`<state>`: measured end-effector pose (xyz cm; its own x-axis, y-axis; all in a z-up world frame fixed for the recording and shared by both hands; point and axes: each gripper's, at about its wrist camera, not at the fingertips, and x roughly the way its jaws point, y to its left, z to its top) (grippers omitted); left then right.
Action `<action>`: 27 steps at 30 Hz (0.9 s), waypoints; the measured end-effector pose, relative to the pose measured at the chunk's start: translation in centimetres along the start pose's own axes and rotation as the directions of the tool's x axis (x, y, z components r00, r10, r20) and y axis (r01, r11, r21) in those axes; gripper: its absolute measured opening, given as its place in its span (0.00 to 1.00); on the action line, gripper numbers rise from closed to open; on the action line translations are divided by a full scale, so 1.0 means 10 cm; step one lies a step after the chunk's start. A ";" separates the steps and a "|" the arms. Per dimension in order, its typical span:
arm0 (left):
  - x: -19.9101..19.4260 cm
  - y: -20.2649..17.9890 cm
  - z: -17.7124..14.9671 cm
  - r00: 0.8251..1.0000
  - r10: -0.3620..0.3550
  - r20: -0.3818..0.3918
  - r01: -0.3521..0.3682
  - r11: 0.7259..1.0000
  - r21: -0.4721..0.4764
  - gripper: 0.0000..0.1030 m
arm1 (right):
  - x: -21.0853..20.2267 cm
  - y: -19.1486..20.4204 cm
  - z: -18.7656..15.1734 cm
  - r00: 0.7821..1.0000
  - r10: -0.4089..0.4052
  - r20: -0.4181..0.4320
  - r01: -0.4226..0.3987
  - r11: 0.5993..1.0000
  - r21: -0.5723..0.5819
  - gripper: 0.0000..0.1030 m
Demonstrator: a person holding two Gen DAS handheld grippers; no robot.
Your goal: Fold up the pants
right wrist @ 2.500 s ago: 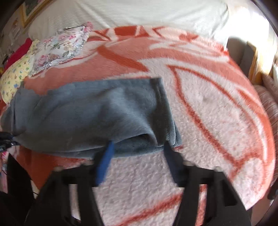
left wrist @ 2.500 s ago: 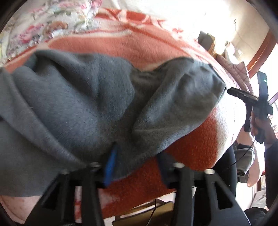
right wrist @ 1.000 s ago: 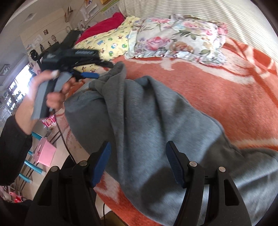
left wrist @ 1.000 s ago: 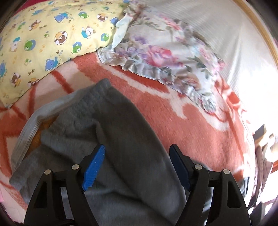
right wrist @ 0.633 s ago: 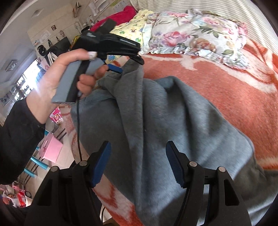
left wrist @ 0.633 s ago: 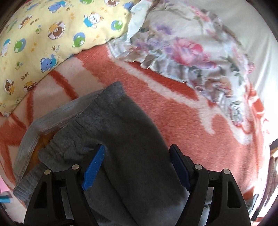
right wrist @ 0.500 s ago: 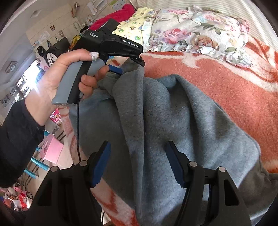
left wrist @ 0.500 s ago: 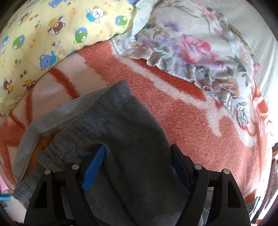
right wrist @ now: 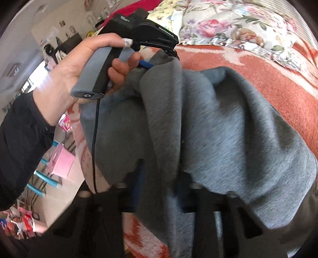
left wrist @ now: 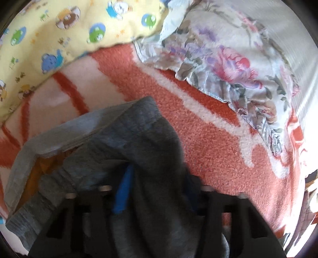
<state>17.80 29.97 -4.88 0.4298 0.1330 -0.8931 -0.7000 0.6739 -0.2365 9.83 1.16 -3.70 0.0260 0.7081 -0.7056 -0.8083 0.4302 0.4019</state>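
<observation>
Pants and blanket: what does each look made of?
Pants: grey fleece-like sweat fabric, matte and soft, judging by its fuzzy nap, thick rounded folds and ribbed waistband. Blanket: plush synthetic-looking fleece, orange and white, with a nubbly raised pile. Fibre content can't be told.

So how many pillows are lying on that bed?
3 that I can see: a yellow animal-print pillow at the head of the bed, a floral pillow beside it, and a red one behind the yellow. Others may be out of view.
</observation>
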 end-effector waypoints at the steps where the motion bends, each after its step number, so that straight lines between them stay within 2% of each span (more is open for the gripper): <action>1: -0.05 0.03 -0.02 1.000 -0.021 0.014 0.021 1.000 0.002 0.09 | -0.02 0.02 -0.01 1.000 -0.007 0.006 0.007 1.000 -0.007 0.12; 2: -0.16 0.08 -0.04 0.995 -0.089 0.038 0.089 0.996 -0.004 0.05 | -0.07 0.06 0.00 1.000 -0.019 0.021 0.020 1.000 -0.019 0.09; 5: -0.50 0.16 -0.12 0.981 -0.139 0.134 0.140 0.990 0.003 0.04 | -0.23 0.13 0.02 0.998 -0.020 0.066 0.023 0.999 -0.038 0.06; 8: -0.96 0.28 -0.24 0.951 -0.204 0.235 0.207 0.978 0.012 0.04 | -0.42 0.22 0.04 0.993 -0.026 0.111 0.034 0.997 -0.069 0.06; 9: -1.11 0.34 -0.28 0.935 -0.227 0.271 0.233 0.972 0.012 0.04 | -0.47 0.25 0.05 0.993 -0.026 0.119 0.036 0.996 -0.077 0.06; 11: -1.31 0.45 -0.37 0.916 -0.259 0.306 0.268 0.963 0.011 0.04 | -0.56 0.29 0.04 0.991 -0.024 0.129 0.037 0.995 -0.095 0.06; 12: -1.36 0.49 -0.40 0.913 -0.273 0.304 0.282 0.959 0.014 0.04 | -0.59 0.31 0.02 0.991 -0.022 0.128 0.036 0.994 -0.102 0.06; 14: -1.37 0.54 -0.44 0.919 -0.281 0.275 0.289 0.957 0.015 0.04 | -0.61 0.35 -0.02 0.993 -0.017 0.121 0.031 0.993 -0.115 0.05; 15: -1.30 0.54 -0.43 0.930 -0.284 0.233 0.288 0.957 0.018 0.07 | -0.60 0.36 -0.04 0.993 -0.018 0.116 0.032 0.992 -0.120 0.05; 16: -1.28 0.53 -0.44 0.937 -0.275 0.214 0.278 0.960 0.016 0.23 | -0.58 0.38 -0.05 0.994 -0.021 0.109 0.034 0.992 -0.125 0.05; 17: -1.21 0.49 -0.43 0.949 -0.255 0.183 0.257 0.966 0.008 0.52 | -0.57 0.39 -0.08 0.995 -0.026 0.100 0.039 0.991 -0.130 0.05; 19: -1.10 0.38 -0.41 0.961 -0.215 0.173 0.217 0.976 0.005 0.79 | -0.52 0.39 -0.09 0.996 -0.030 0.088 0.041 0.991 -0.128 0.05; 20: -1.02 0.28 -0.39 0.971 -0.172 0.168 0.173 0.985 0.008 0.79 | -0.51 0.39 -0.10 0.996 -0.030 0.086 0.040 0.992 -0.124 0.05; 22: -0.87 0.11 -0.35 0.978 -0.147 0.146 0.144 0.989 0.027 0.79 | -0.50 0.40 -0.13 0.996 -0.028 0.084 0.038 0.992 -0.120 0.05; 24: -0.68 -0.07 -0.31 0.990 -0.089 0.110 0.084 0.995 0.047 0.79 | -0.50 0.41 -0.14 0.996 -0.029 0.082 0.039 0.992 -0.122 0.05; 27: -0.40 -0.26 -0.25 0.997 0.017 0.076 -0.022 0.997 0.068 0.79 | -0.51 0.41 -0.14 0.996 -0.023 0.083 0.034 0.991 -0.131 0.05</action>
<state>16.49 25.85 -1.66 0.4598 0.1989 -0.8655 -0.6691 0.7183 -0.1904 5.55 -1.46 0.73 0.0933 0.7421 -0.6638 -0.8772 0.3766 0.2978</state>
